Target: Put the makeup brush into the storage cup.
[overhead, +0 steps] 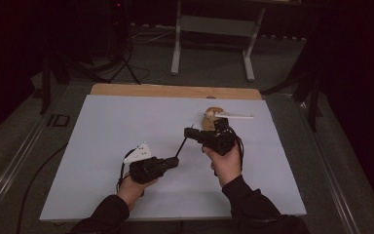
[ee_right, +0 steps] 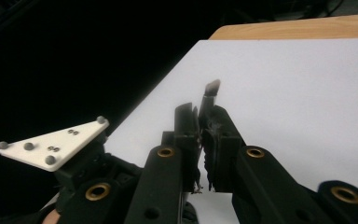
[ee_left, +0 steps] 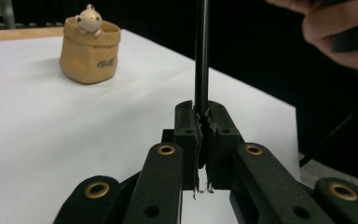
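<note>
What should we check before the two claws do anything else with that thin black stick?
1. Left claw shut on the thin black stick: ok.
2. Right claw shut on the stick's other end: ok.
3. Stick lifted off the white table: ok.
4. Tan pot with the little animal figure standing upright, apart from the claws: ok.
5. What kind of tip the stick has: cannot tell.

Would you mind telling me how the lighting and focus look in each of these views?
High view: dim, the surroundings nearly black, the white table evenly lit. Left gripper view: the tan pot is slightly soft and the hand blurred. Right gripper view: the thin black stick's tip is blurred and the table glares.
</note>
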Tool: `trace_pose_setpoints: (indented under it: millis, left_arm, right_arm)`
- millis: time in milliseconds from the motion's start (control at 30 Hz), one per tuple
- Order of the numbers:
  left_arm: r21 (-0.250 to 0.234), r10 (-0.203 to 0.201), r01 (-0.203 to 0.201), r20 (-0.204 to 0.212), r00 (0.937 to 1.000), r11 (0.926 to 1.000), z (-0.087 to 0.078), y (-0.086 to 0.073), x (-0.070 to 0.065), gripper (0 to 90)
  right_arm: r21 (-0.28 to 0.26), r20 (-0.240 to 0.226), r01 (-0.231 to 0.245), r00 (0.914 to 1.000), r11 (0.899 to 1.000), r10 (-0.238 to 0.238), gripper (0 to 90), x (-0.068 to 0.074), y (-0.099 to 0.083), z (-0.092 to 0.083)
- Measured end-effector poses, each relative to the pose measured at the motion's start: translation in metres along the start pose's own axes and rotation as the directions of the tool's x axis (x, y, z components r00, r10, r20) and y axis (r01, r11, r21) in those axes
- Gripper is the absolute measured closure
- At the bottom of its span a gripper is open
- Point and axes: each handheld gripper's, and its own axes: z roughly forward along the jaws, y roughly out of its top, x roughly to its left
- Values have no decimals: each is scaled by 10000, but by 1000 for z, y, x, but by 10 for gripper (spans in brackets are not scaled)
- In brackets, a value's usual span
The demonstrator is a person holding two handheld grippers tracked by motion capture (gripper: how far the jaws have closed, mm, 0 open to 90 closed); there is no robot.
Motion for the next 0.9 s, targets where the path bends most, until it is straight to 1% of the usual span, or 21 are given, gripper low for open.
trace_pose_setpoints:
  millis: [33, 100, 133, 200, 267, 300, 367, 400, 433, 467, 500, 567, 600, 633, 667, 733, 767, 833, 867, 900]
  left_arm:
    - [98, -38, 39, -96, 9999, 9999, 0, 1, -1, 849]
    - [243, 124, -118, -223, 9997, 9996, 1, 2, -4, 847]
    - [266, 114, -107, -275, 9996, 9996, 1, 3, -5, 847]
    - [228, 125, -119, -264, 9996, 9997, 1, 4, -6, 846]
    - [178, 36, -33, -179, 9998, 9998, 0, 6, -6, 836]
    - [177, 84, -80, -235, 9997, 9998, 0, 6, -6, 812]
    - [258, 213, -207, -229, 9995, 9995, 0, 9, -7, 746]
    - [285, 186, -178, -267, 9995, 9994, 0, 11, -8, 692]
    - [285, 186, -178, -267, 9995, 9994, 0, 11, -8, 600]
    - [426, 41, -26, -342, 9994, 9991, 0, 14, -9, 541]
    - [421, 41, -26, -345, 9994, 9991, -1, 15, -9, 524]
    - [573, 213, -180, -585, 9981, 9982, -1, 17, -10, 448]
    - [615, 281, -242, -636, 9976, 9978, -2, 18, -10, 419]
    - [580, 290, -252, -660, 9974, 9980, -3, 18, -10, 401]
    - [586, 336, -293, -749, 9966, 9979, -4, 19, -10, 368]
    - [647, 332, -282, -775, 9964, 9975, -6, 21, -10, 302]
    - [718, 286, -217, -971, 9949, 9972, -7, 22, -10, 272]
    - [886, 217, -111, -1197, 9926, 9960, -8, 23, -11, 155]
    - [980, 319, -178, -1437, 9891, 9950, -9, 24, -12, 142]
    - [983, 416, -278, -1412, 9891, 9948, -11, 25, -12, 129]
  right_arm:
    - [8, -61, 69, 10000, 10000, -69, 852, 1, 0, 0]
    - [82, -169, 77, 9998, 9999, -76, 856, 2, 1, 1]
    - [91, -214, 138, 9997, 9999, -136, 857, 3, 1, 1]
    - [91, -254, 300, 9992, 9995, -298, 858, 6, 2, 0]
    - [68, -318, 420, 9986, 9991, -418, 858, 8, 3, 0]
    - [45, -316, 507, 9982, 9987, -505, 858, 9, 3, -1]
    - [47, -296, 694, 9972, 9976, -692, 858, 12, 5, -1]
    - [63, -236, 817, 9964, 9966, -816, 858, 13, 5, -1]
    - [63, -236, 817, 9964, 9966, -816, 858, 13, 5, -1]
    - [49, -213, 1048, 9943, 9945, -1047, 859, 15, 6, -1]
    - [46, -202, 1156, 9931, 9933, -1155, 858, 16, 6, -2]
    - [26, -206, 1233, 9922, 9924, -1233, 858, 16, 7, -3]
    - [56, -191, 1297, 9914, 9915, -1296, 858, 16, 8, -3]
    - [7, -168, 1347, 9907, 9909, -1347, 858, 16, 8, -4]
    - [-2, -201, 1360, 9905, 9907, -1360, 858, 15, 9, -6]
    - [14, -145, 1538, 9880, 9881, -1537, 858, 14, 10, -9]
    - [5, -151, 1602, 9870, 9871, -1602, 858, 13, 11, -11]
    - [64, 49, 1737, 9848, 9848, -1738, 858, 11, 12, -14]
    - [76, 106, 1742, 9846, 9847, -1742, 858, 9, 13, -16]
    - [87, 146, 1746, 9845, 9846, -1747, 858, 7, 13, -18]
